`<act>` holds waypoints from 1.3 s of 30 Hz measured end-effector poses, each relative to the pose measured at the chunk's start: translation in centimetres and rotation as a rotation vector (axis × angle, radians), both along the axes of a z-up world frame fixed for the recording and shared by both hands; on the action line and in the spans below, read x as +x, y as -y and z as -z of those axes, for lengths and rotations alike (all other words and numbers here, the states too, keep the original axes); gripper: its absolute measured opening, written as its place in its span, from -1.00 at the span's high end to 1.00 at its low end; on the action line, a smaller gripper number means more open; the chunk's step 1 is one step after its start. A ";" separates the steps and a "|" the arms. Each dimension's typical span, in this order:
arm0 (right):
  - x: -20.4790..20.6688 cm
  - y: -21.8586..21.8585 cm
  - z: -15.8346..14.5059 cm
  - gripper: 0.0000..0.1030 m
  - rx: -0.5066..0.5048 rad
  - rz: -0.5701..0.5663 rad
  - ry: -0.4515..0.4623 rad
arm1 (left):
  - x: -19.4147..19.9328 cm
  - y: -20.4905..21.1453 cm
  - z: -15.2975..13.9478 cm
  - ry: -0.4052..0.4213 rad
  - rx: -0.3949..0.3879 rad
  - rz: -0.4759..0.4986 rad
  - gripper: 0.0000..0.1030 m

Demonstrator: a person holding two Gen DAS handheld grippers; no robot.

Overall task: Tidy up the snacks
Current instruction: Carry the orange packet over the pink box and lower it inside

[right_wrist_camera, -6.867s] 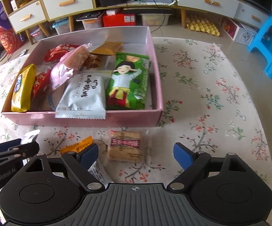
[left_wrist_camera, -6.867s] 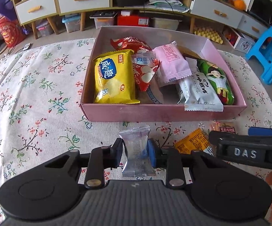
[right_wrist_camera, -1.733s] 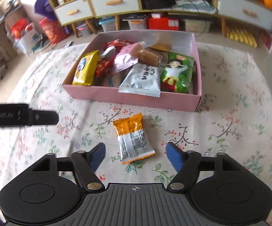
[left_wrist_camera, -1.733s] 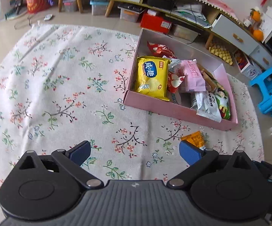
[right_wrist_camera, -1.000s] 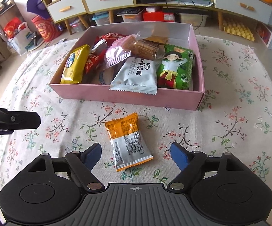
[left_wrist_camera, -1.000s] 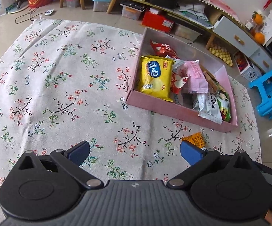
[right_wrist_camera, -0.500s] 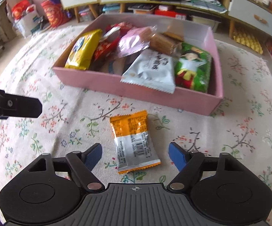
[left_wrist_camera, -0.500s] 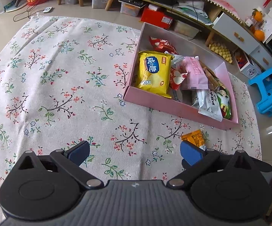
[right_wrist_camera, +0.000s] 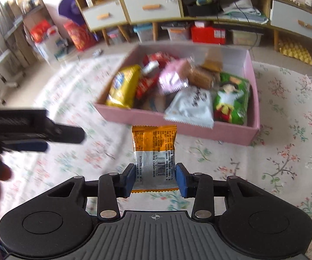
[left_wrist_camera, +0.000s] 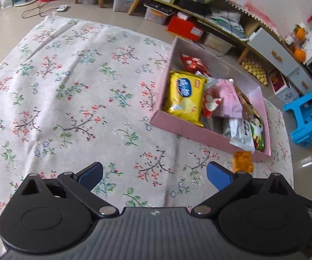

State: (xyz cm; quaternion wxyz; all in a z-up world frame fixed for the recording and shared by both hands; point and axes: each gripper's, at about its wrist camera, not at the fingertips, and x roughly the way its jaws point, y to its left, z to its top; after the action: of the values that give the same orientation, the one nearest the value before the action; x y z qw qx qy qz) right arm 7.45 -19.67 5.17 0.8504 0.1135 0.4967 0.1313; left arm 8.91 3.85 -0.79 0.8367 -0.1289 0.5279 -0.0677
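- The left hand-held gripper (left_wrist_camera: 153,176) is wide open and holds nothing; it hangs over the flowery cloth (left_wrist_camera: 69,99) on the counter, well to the left of the box, and I think it should just wait there out of the way
- The right hand-held gripper (right_wrist_camera: 155,178) has just been closing, and its blue pads (right_wrist_camera: 180,179) now squeeze the bottom end of the orange snack pack (right_wrist_camera: 154,151)
- The pack sticks out in front of the pads, and its top end points at the near wall of the pink box (right_wrist_camera: 177,125)
- The box is already full of snacks, like the yellow bag (right_wrist_camera: 124,86) on the left, the white pack (right_wrist_camera: 190,104) and the green pack (right_wrist_camera: 231,99) on the right
- To do this step well, I think the pack must go up high enough to clear the pink wall, then forward
- The grip is only on one end, so move slowly or the pack may slip
- A good place to let go looks like the middle, on top of the others
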 end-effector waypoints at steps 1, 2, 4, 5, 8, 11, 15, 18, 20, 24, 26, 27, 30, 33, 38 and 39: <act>0.1 0.1 -0.4 0.26 0.015 0.012 0.007 | 0.1 -0.3 -0.1 0.003 -0.003 -0.011 -0.98; 0.2 0.3 -0.6 0.26 0.027 0.022 0.014 | 0.1 -0.6 -0.1 0.006 -0.006 -0.023 -0.98; 0.5 0.3 -1.1 0.26 0.045 0.040 0.033 | 0.2 -1.3 -0.2 0.010 -0.010 -0.052 -0.98; 0.7 0.3 -1.3 0.25 0.050 0.049 0.042 | 0.4 -1.6 -0.2 0.010 -0.011 -0.066 -0.98; 1.9 0.3 -1.6 0.25 0.062 0.081 0.062 | 0.7 -1.8 0.1 -0.004 -0.019 -0.082 -0.97; 3.8 -0.1 -1.4 0.25 0.042 0.118 0.078 | 0.8 -1.6 0.2 -0.009 -0.025 -0.070 -0.97; 5.7 -0.9 -0.4 0.25 0.039 0.157 0.086 | 0.8 -1.3 0.2 -0.007 -0.030 -0.049 -0.97; 6.6 -1.8 -0.2 0.24 0.028 0.164 0.110 | 1.0 -1.5 0.3 -0.009 -0.033 -0.050 -0.97; 7.1 -2.1 -0.1 0.18 0.021 0.186 0.135 | 1.2 -1.7 0.4 -0.012 -0.029 -0.056 -0.97; 7.6 -2.3 0.7 -0.29 0.006 0.209 0.124 | 1.3 -1.9 0.5 -0.015 -0.024 -0.058 -0.97; 7.4 -2.2 0.8 -0.28 -0.005 0.204 0.132 | 1.3 -1.9 0.4 -0.014 -0.027 -0.055 -0.97; 7.3 -2.1 0.7 -0.28 -0.002 0.203 0.132 | 1.3 -1.9 0.4 -0.012 -0.026 -0.054 -0.97; 7.0 -1.4 0.6 -0.28 0.035 0.214 0.127 | 1.3 -1.8 0.4 -0.008 -0.027 -0.048 -0.97; 6.9 -0.9 0.5 -0.28 0.046 0.232 0.121 | 1.3 -1.5 0.5 -0.012 -0.027 -0.040 -0.97; 7.0 -1.7 1.1 0.22 0.023 0.173 0.100 | 1.3 -1.8 0.6 -0.015 -0.024 -0.044 -0.96; 7.0 -2.2 1.3 0.26 0.001 0.148 0.100 | 1.3 -1.9 0.6 -0.016 -0.025 -0.048 -0.96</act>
State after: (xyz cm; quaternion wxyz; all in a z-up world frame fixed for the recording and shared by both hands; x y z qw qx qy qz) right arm 14.48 -17.47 3.84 0.8814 0.1436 0.4439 0.0737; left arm 10.21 5.71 -1.36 0.8322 -0.1523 0.5304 -0.0532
